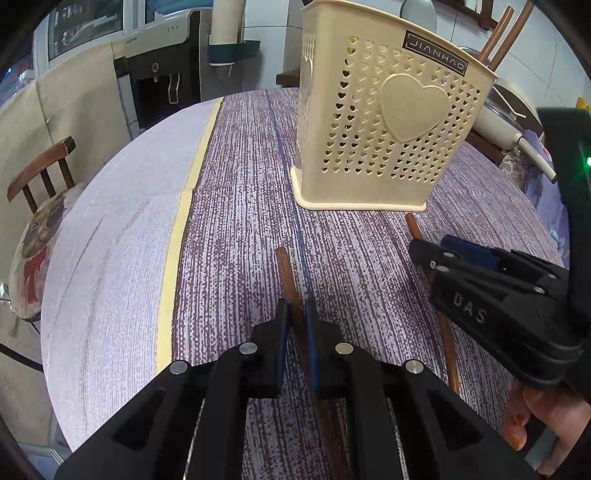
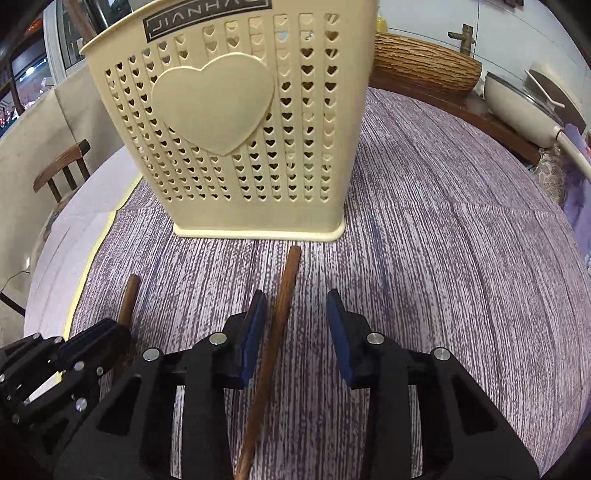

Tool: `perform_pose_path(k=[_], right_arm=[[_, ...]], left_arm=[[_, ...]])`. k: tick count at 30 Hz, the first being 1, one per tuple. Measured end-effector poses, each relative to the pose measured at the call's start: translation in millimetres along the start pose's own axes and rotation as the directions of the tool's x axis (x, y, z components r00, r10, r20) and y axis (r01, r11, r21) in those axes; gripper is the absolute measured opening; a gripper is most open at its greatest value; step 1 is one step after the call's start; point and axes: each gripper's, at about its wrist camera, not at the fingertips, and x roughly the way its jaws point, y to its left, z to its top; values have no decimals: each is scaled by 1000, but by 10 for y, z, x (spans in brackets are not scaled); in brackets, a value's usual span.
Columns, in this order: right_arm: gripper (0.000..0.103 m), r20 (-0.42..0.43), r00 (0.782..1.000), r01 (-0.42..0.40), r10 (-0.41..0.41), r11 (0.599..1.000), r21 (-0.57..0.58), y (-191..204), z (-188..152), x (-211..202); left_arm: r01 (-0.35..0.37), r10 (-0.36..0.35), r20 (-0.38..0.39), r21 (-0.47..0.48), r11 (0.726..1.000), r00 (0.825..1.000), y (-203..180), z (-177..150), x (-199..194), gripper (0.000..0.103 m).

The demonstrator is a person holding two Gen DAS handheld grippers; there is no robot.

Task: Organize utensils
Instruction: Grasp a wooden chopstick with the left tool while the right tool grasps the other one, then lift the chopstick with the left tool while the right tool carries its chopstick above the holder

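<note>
Black, my left gripper (image 1: 297,314) is pinched onto a brown wooden chopstick (image 1: 286,273) lying on the surface (image 1: 240,221), its tip poking out ahead of the blue pads. My right gripper (image 2: 295,317) stands partly apart around a second chopstick (image 2: 286,288); the left pad is just beside the stick, the right pad well clear, so nothing is squeezed. A hand (image 1: 546,417) shows at the lower edge of the left wrist view, under the right gripper's body.

Beyond both chopstick tips, a cream plastic utensil holder (image 2: 236,122) stands upright on the surface, pierced with little hearts, bearing one large raised heart and a dark label. Two more chopsticks (image 1: 506,33) lean out of its top at the far corner.

The surface wears a purple and white streaked cloth with a pale yellow stripe (image 1: 184,206) running along its left part. Around it, a wooden chair (image 1: 40,170) with a pug cushion, a water dispenser (image 1: 162,70) by the wall, a white pan (image 2: 517,107) with a long handle, and a ribbed woven basket (image 2: 421,66) on a dark wooden ledge.
</note>
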Motion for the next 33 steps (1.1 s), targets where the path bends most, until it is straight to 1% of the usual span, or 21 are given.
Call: perform_pose_path(k=[4, 10, 12, 14, 19, 23, 26, 28, 33], right_arm=[[34, 12, 1000, 14, -14, 1000, -4, 30, 35, 41], [26, 18, 1000, 24, -24, 1000, 7, 45, 78, 70], [17, 16, 1000, 16, -16, 1000, 3, 49, 55, 50], [11, 10, 1000, 0, 0, 1000, 3, 43, 27, 24], [10, 1, 998, -57, 57, 998, 38, -41, -55, -49], [10, -7, 997, -79, 80, 996, 46, -93, -135, -116], [9, -11, 993, -113, 114, 991, 79, -149, -203, -170], [9, -2, 989, -149, 151, 982, 117, -212, -249, -219], [9, 53, 981, -190, 184, 971, 142, -340, -285, -414]], left_arm=[[-6, 6, 5, 5, 1000, 1000, 1, 0, -3, 11], [-7, 7, 6, 5, 1000, 1000, -7, -17, -5, 11], [-10, 10, 6, 7, 1000, 1000, -13, -15, -2, 11], [-16, 16, 6, 11, 1000, 1000, -25, -14, -1, 11], [-30, 30, 5, 18, 999, 1000, -55, -11, 4, 11], [-32, 32, 0, 16, 999, 999, -82, -23, -8, 10], [-31, 31, -3, 15, 999, 1000, -86, -25, -15, 10], [-26, 26, -4, 6, 1000, 1000, -78, -27, -17, 10], [15, -15, -6, -16, 1000, 1000, -79, -37, -40, 9]])
